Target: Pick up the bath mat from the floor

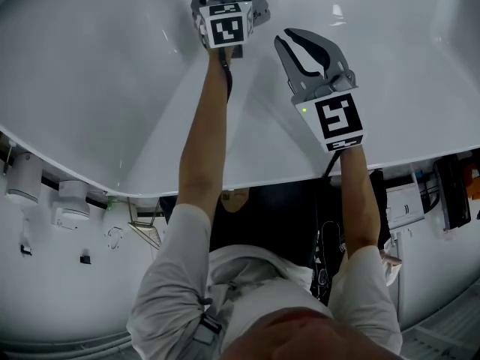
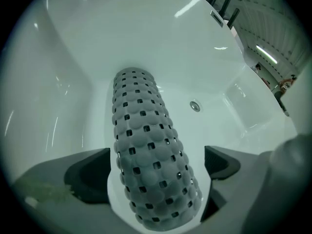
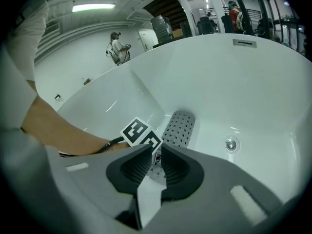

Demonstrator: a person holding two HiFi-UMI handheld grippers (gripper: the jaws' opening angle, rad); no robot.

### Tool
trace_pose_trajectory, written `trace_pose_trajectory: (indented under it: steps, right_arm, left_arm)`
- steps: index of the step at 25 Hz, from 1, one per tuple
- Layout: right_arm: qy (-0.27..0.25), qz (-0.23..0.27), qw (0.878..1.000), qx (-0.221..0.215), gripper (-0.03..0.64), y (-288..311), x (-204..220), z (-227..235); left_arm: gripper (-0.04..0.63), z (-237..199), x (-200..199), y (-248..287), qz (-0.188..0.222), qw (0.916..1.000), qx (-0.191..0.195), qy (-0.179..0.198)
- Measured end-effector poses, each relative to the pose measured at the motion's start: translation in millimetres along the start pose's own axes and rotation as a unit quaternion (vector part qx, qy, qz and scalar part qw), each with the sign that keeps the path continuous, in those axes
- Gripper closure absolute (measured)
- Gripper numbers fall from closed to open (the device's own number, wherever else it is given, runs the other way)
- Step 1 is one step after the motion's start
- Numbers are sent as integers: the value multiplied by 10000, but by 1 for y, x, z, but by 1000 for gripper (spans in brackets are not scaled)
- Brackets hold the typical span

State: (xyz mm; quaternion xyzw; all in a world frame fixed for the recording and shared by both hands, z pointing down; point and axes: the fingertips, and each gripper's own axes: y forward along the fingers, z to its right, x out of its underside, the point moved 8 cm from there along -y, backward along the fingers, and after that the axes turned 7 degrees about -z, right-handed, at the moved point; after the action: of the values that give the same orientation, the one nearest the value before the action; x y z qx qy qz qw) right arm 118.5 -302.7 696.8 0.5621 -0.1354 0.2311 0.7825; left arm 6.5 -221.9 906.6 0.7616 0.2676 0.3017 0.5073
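White glossy bathtub, smooth curved walls, person bending over the rim with both arms reaching in. One thing inside: the bath mat, rolled into a thick tube, lying lengthwise on the tub floor. Mat is grey, rubbery-looking, with a pebbled surface of rounded bumps and rows of small square holes. The round metal drain sits on the tub floor just beside the roll, not touching it.

Left tool points steeply down over the near end of the roll. Its jaws are spread wide, one on each side of the mat. There is a clear gap at the right pad; the left pad is very close, contact can't be made out. The mat rests on the tub floor, not lifted.

Right tool hangs above the tub interior near the left one, jaws pressed together, nothing between them. Its view shows the mat's far end and the drain beyond. A rectangular metal overflow plate is high on the far tub wall.
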Motion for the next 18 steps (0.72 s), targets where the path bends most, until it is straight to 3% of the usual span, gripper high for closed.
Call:
trace_pose_trajectory:
  steps: [12, 18]
  right_arm:
    - [20, -4, 10000, -75, 558, 3, 7, 1]
    - [73, -5, 9999, -106, 558, 4, 6, 2]
  left_arm:
    - [-20, -2, 27, 27, -379, 9984, 85, -422]
    - [-20, -14, 37, 38, -405, 9957, 113, -828]
